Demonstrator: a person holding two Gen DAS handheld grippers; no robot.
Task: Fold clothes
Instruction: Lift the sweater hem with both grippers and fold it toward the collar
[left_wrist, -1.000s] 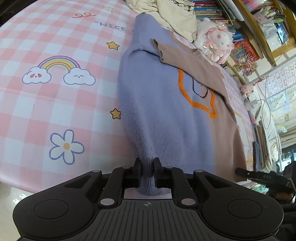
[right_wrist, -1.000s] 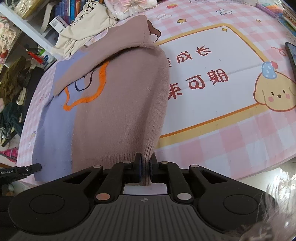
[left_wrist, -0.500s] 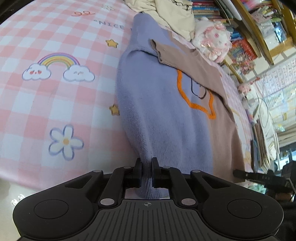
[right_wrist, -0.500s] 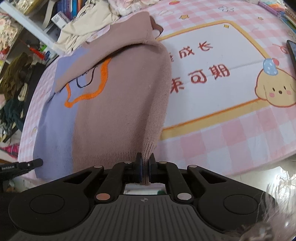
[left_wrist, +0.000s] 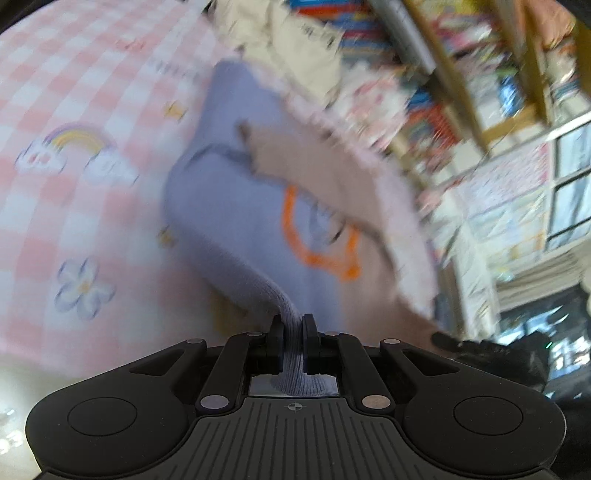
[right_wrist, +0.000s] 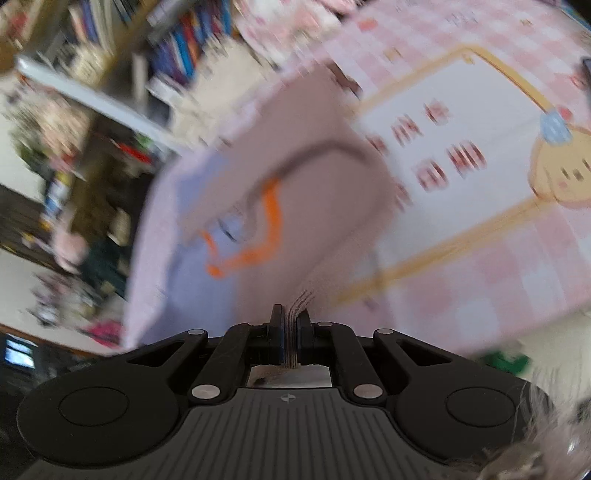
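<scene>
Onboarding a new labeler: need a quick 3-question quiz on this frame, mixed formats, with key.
1. True or false: the left gripper is shut on the lilac side of the sweater.
2. The right gripper pinches which part? A) brown hem B) orange outline C) nothing
3. Fill in: the sweater lies on a pink checked ___.

Key: 1 true; 2 A; 3 tablecloth

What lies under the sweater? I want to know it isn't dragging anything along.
Under the sweater only the pink checked tablecloth shows. Whatever the sweater's middle covers is hidden, and the blur obscures details.
</scene>
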